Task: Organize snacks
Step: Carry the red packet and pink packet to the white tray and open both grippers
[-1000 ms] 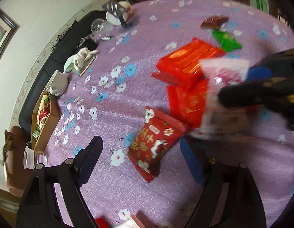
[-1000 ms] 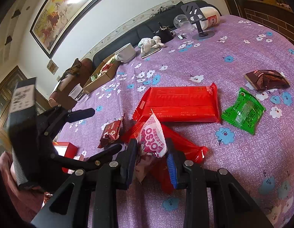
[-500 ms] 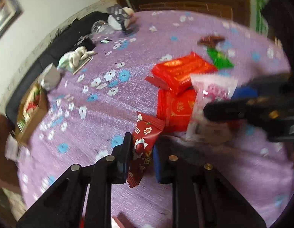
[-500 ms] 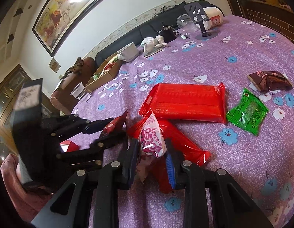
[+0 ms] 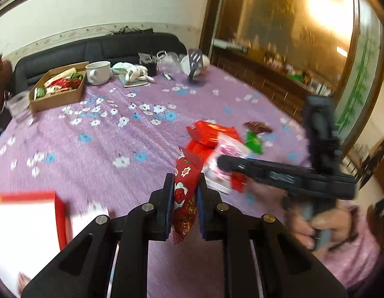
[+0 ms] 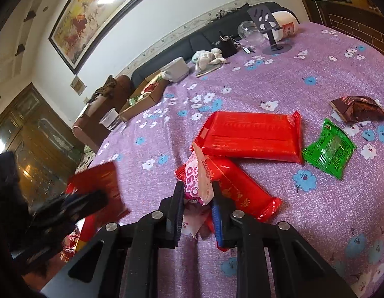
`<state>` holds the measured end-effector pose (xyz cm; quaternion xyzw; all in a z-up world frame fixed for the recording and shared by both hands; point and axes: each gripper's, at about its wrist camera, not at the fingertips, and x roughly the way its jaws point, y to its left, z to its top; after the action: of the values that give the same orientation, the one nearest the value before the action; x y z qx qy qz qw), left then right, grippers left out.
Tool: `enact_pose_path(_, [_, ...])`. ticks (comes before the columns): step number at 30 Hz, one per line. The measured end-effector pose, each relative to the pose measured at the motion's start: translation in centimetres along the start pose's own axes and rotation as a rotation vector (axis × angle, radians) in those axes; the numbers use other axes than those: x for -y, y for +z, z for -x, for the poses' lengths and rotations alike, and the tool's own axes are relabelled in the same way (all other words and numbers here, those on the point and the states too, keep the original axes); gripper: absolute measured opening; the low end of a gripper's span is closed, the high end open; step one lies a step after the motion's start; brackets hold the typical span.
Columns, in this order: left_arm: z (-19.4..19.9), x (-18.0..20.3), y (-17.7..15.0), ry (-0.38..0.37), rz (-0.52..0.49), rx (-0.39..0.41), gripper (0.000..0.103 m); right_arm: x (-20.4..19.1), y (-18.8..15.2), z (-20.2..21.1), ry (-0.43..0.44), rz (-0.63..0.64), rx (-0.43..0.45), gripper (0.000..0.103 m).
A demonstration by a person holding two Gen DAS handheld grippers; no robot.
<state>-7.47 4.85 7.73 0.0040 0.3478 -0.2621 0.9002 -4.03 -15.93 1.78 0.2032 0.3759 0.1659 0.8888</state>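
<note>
While both tongs gripped, the left tongs on the red packet and the right tongs on the pink pouch, we judged a steady carry to the red box best.

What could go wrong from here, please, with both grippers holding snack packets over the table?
The left gripper pinches the red packet in a narrow band, so it could slip while carried. The right gripper squeezes the pink packet, possibly crushing its contents. The two grippers are close and might collide.

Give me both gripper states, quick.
Left gripper: shut on the dark red snack packet.
Right gripper: shut on the pink-and-white snack packet.
</note>
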Motion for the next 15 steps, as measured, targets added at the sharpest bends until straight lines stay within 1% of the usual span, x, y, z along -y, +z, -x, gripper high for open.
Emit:
enact_pose_path(3, [2.1, 0.8, -1.4, 0.001, 0.016, 0.034, 0.014, -0.2, 0.0, 0.3, 0.013, 0.007, 0.015, 0.02])
enact_pose_path(7, [4.4, 1.2, -2.6, 0.029, 0.036, 0.072, 0.014, -1.0, -0.3, 0.9, 0.014, 0.041, 0.047, 0.02])
enact_pose_path(11, [6.6, 1.3, -3.2, 0.097, 0.029, 0.109, 0.014, -2.5, -1.0, 1.8, 0.013, 0.104, 0.082, 0.02])
enact_pose_path(14, [8.0, 0.9, -3.5, 0.185, 0.018, 0.129, 0.014, -3.4, -1.4, 2.4, 0.029, 0.117, 0.101, 0.02])
enact_pose_path(15, [8.4, 0.7, -3.7, 0.2, 0.02, 0.134, 0.014, -3.7, -1.5, 2.6, 0.043, 0.11, 0.109, 0.02])
